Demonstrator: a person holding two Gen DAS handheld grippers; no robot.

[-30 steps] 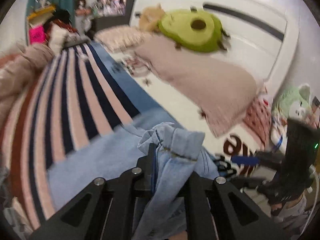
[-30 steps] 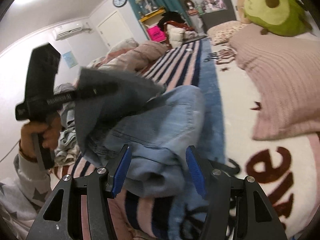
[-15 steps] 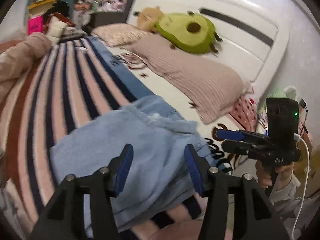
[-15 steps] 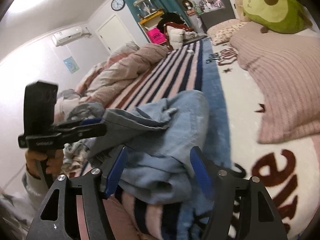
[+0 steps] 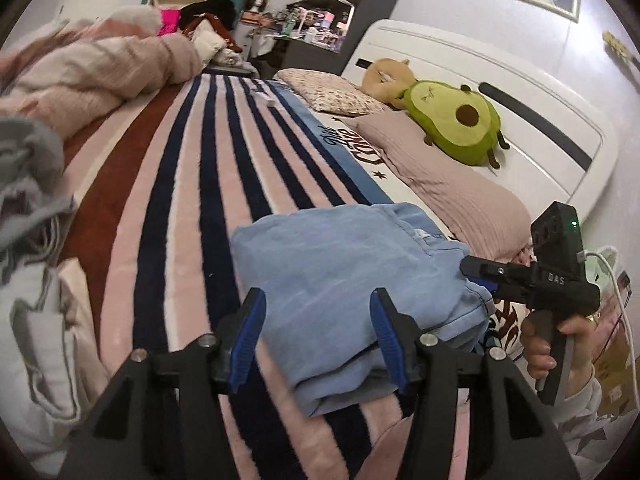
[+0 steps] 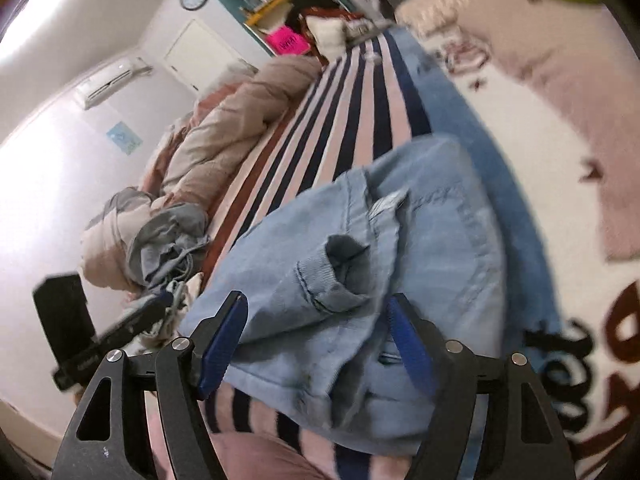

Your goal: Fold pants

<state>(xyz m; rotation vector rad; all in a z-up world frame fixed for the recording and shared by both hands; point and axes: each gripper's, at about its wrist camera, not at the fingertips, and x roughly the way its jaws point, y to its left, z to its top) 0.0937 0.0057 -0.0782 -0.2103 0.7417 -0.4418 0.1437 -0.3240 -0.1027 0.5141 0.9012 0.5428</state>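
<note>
Left wrist view first: the left gripper hangs with its jaws spread wide, nothing between the blue pads, just above the near edge of the jeans. The jeans lie as a compact folded bundle on the striped blanket, near the person's side of the bed. Over on the far side of the bundle comes the right gripper, its tip at the denim's far corner; from here I cannot tell whether it pinches cloth. The denim looks soft and washed-out, pale blue, with a rounded, puffy fold line at the front. The blanket is plush, in pink, navy and rust bands. Behind, a ribbed pink pillow and a glossy avocado plush.

Now the right wrist view, rather blurred: the right gripper is released too, jaws apart and straddling the bundle's edge without closing on it. A loose flap, stitched like a pocket or waistband corner, sticks up from the top layer. The left gripper shows at the left, dark and smeared.

The fold looks nearly done, I'd say. To finish it well, press that raised flap down flat and square the edges, sliding along the denim rather than tugging, as thick seams tend to spring back.
</note>
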